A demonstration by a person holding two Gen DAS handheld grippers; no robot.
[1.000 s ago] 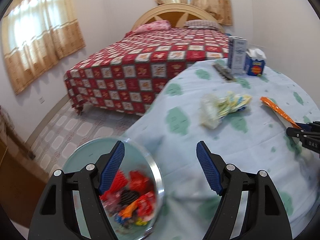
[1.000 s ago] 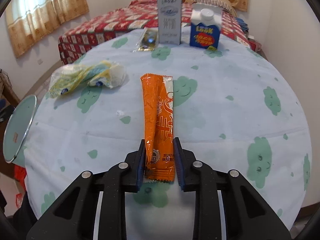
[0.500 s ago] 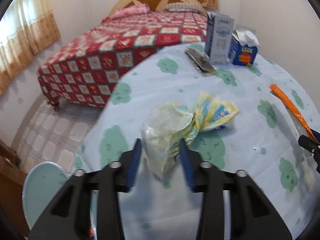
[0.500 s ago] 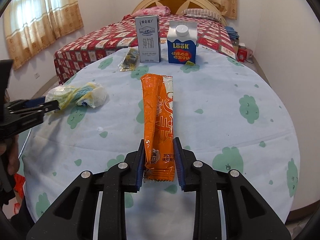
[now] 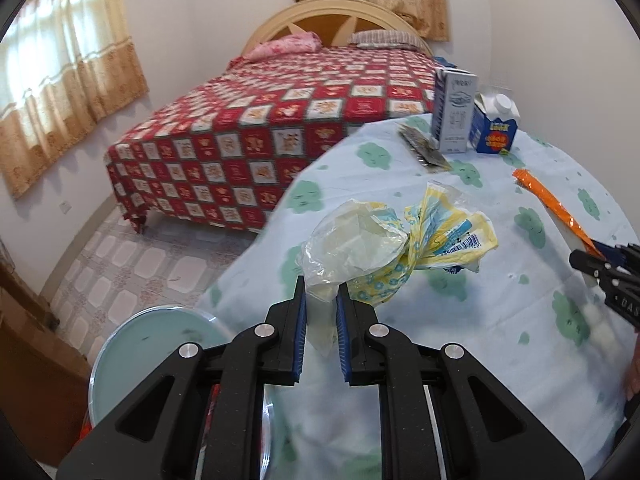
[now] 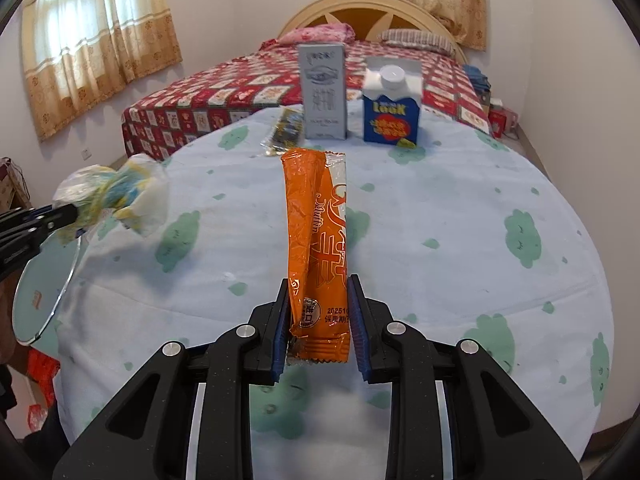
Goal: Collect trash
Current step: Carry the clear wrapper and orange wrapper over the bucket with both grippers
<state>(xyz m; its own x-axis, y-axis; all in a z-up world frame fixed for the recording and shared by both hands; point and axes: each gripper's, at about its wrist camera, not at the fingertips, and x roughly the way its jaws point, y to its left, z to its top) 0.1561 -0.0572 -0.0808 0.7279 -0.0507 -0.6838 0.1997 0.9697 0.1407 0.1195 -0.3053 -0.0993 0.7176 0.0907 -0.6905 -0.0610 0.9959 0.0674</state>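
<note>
- Since a second ago, the left claw (image 5: 321, 312) has left the bin and closed on the crumpled plastic bag (image 5: 396, 240), lifting it off the worktop (image 6: 440, 240).
- Nearest, the right claw (image 6: 319, 320) stays pinched on the orange wrapper (image 6: 316, 240), which juts out forward above the cloth.
- Low to the left, the bin lid (image 5: 156, 344) stands open, red scraps below it.
- Both pieces seem in hand; next each needs carrying over the bin and releasing.
- Farther off, a flat wrapper (image 6: 286, 132), grey carton (image 6: 324, 96) and blue carton (image 6: 391, 108) remain.
</note>
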